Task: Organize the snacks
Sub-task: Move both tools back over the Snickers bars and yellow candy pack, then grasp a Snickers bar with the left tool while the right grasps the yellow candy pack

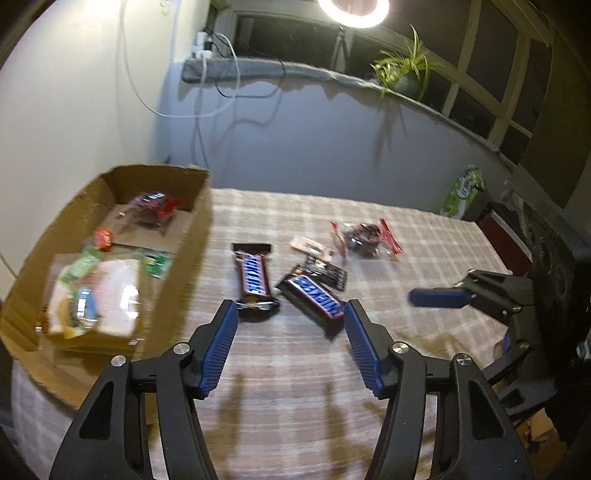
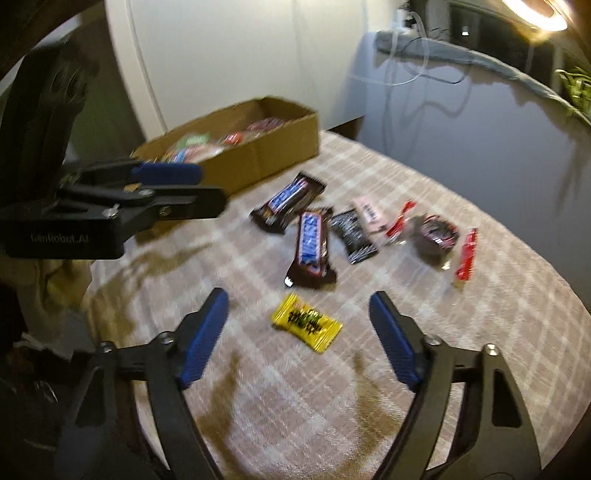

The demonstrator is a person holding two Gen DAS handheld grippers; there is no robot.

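Two Snickers bars point(image 1: 255, 280) point(image 1: 314, 302) lie side by side on the checked cloth, with a black packet point(image 1: 328, 273), a pink packet point(image 1: 312, 247) and a clear red-ended packet point(image 1: 364, 234) behind them. My left gripper point(image 1: 290, 308) hovers open just in front of the bars, holding nothing. An open cardboard box point(image 1: 192, 236) at the left holds several snacks. In the right wrist view a yellow candy point(image 2: 306, 323) lies on the cloth between the pads of my right gripper point(image 2: 299, 299). That gripper is open and the pads do not touch the candy. The left gripper point(image 2: 210, 186) shows at the left beside the box point(image 2: 258, 158).
A green carton point(image 1: 463, 194) stands at the table's far right corner. A potted plant point(image 1: 406, 70) and cables sit on the window ledge behind, under a bright ring lamp point(image 1: 352, 11). The cloth's near edge point(image 2: 110, 280) drops off at the left in the right wrist view.
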